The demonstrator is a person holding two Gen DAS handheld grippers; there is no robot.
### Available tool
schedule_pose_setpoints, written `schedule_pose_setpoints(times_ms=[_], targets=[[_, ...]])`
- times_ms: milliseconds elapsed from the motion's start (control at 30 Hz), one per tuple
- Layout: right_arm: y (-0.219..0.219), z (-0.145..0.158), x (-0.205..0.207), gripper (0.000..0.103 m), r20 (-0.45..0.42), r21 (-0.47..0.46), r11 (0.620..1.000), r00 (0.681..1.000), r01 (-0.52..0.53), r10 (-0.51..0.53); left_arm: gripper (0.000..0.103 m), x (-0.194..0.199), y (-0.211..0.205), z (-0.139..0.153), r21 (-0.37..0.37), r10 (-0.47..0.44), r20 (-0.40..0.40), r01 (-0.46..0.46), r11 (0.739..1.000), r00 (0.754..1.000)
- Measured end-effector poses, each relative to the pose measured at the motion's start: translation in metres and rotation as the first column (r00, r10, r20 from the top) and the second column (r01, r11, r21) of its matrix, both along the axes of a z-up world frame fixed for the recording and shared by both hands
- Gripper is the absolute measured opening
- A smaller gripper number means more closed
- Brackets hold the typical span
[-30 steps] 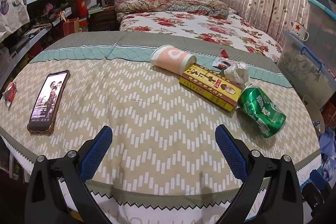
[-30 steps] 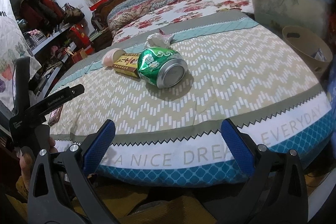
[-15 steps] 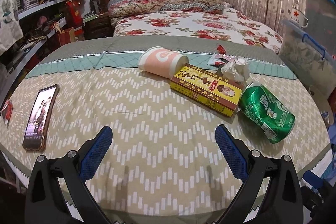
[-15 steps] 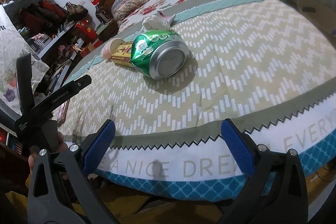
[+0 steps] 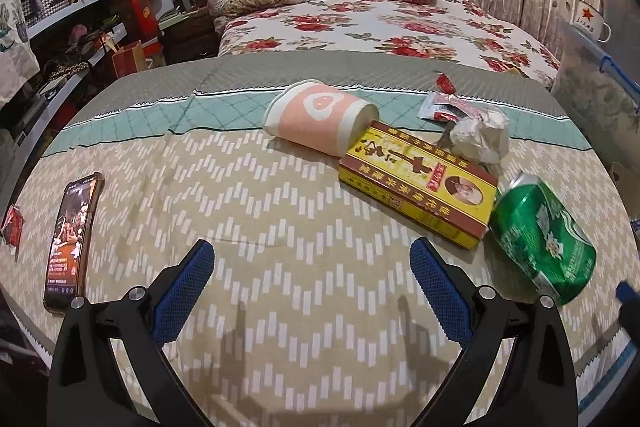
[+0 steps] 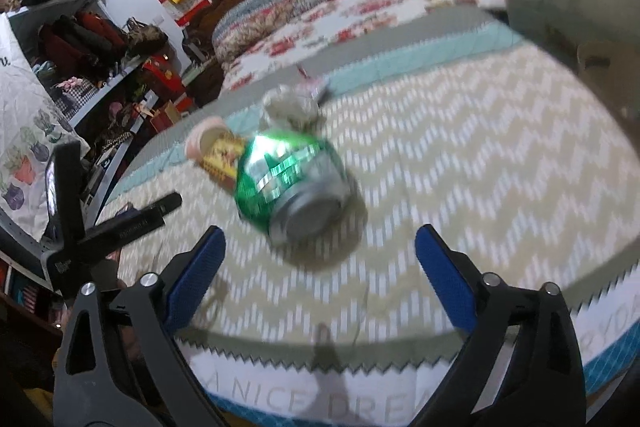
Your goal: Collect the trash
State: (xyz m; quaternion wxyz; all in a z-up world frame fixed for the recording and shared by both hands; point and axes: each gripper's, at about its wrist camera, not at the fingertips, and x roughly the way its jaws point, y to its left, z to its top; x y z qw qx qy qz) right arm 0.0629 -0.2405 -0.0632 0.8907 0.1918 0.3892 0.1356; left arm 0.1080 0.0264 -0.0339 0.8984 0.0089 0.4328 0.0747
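Bedroom quilt [image 5: 280, 227] littered: right tongs [image 6: 316, 263], empty and narrowing, approach the green can [image 6: 288, 183]; next straddle it, squeeze. Left tongs [image 5: 312, 279] apart, empty.

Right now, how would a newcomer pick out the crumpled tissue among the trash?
On the chevron quilt, follow the litter row rightward past the pink paper cup and yellow box. The crumpled tissue sits beyond the box: the only white, shapeless wad.

Right wrist view is all motion smear — green can [image 6: 290, 183] label unreadable, the quilt [image 6: 460, 155] hem lettering cut off at the near edge.
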Motion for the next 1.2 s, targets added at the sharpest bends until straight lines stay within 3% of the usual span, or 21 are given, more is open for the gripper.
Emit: schedule_pose_setpoints(times_ms=[300, 700, 833, 1033, 1200], targets=[[0.011, 0.014, 0.008, 0.081, 0.076, -0.064, 0.997, 0.996, -0.035, 0.040, 0.094, 0.006, -0.002, 0.000, 0.008, -0.007, 0.004, 0.007, 1.000, 1.000], [0.013, 0.009, 0.014, 0.080, 0.079, -0.082, 0.996, 0.996, -0.043, 0.050, 0.094, 0.014, -0.004, -0.004, 0.011, -0.003, -0.014, 0.003, 1.000, 1.000], [0.018, 0.004, 0.020, 0.085, 0.057, -0.077, 0.994, 0.995, -0.078, 0.082, 0.094, 0.019, 0.001, -0.008, -0.008, 0.002, -0.035, -0.003, 1.000, 0.999], [0.030, -0.007, 0.033, 0.095, 0.028, -0.108, 0.987, 0.992, -0.122, 0.126, 0.094, 0.024, 0.013, -0.010, -0.096, -0.014, -0.062, 0.008, 0.995, 0.998], [0.035, -0.015, 0.047, 0.098, -0.001, -0.121, 0.983, 0.991, -0.136, 0.137, 0.094, 0.025, 0.013, -0.010, -0.092, -0.021, -0.061, 0.016, 0.996, 0.998]])
